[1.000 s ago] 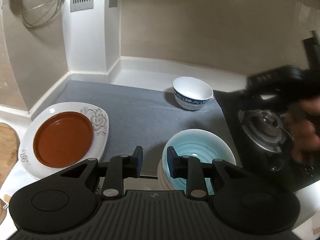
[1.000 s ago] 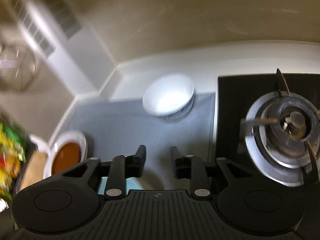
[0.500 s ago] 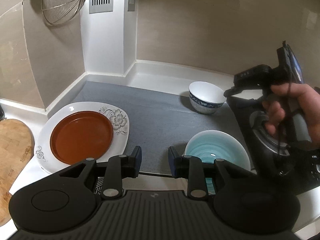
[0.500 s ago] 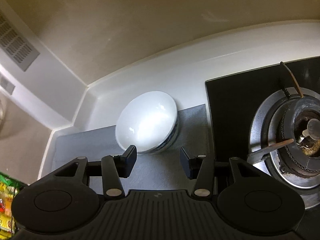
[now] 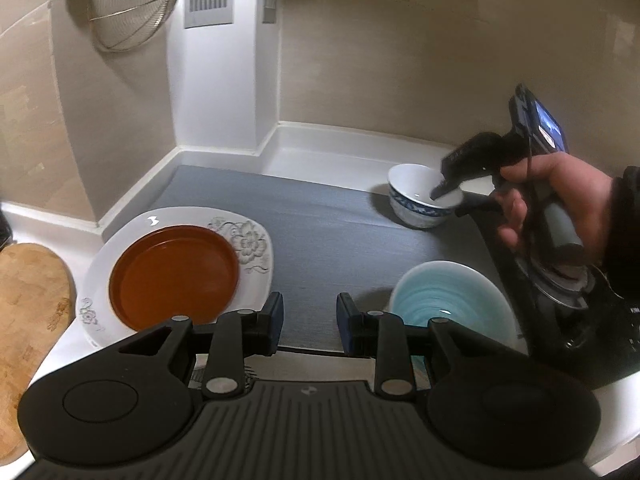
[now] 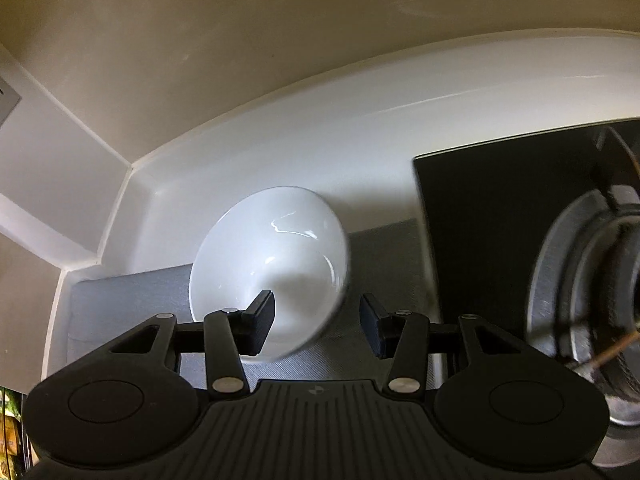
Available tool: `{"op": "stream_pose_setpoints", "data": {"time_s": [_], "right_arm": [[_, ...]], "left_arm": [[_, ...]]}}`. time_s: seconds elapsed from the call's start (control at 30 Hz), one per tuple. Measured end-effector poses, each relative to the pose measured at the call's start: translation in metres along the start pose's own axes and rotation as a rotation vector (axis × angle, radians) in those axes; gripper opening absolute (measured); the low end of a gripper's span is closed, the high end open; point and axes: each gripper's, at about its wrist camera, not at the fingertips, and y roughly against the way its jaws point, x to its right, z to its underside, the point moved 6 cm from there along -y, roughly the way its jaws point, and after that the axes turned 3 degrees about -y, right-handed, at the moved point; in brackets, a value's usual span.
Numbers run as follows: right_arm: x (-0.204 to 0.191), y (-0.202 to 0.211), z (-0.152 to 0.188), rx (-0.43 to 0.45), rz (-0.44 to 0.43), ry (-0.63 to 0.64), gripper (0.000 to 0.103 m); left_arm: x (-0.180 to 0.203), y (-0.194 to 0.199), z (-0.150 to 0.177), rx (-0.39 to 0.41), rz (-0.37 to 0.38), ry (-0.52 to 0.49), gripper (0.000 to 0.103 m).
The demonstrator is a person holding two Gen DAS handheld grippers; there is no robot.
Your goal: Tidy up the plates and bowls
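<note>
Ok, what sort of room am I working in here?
Most likely a home kitchen counter. A gas burner sits at the right, a wire strainer hangs on the tiled wall, and a blue-and-white bowl and a brown plate rest by a grey mat.

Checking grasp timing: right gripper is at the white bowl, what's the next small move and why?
Probably close the right gripper on the white bowl's rim. Its jaws, just narrowing, straddle the near rim, one finger inside, the other outside, pads not yet pressing. The left gripper hangs open, idle.
</note>
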Motion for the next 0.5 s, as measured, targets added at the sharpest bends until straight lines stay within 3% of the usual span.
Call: {"op": "stream_pose_setpoints", "data": {"time_s": [0.2,0.37,0.5], "right_arm": [[0.002,-0.009,-0.002,-0.02,0.093,0.015,0.017],[-0.004,-0.006,0.001,-0.032,0.09,0.078,0.015],[-0.017,-0.003,0.011,-0.093,0.048,0.136,0.015]], "left_arm": [[-0.009,0.0,-0.004,0.013,-0.006,0.011,0.032],[-0.009,-0.004,-0.007,0.016,0.006,0.011,0.032],[-0.006,-0.008,-0.01,0.016,0.022,0.006,0.032]]}}
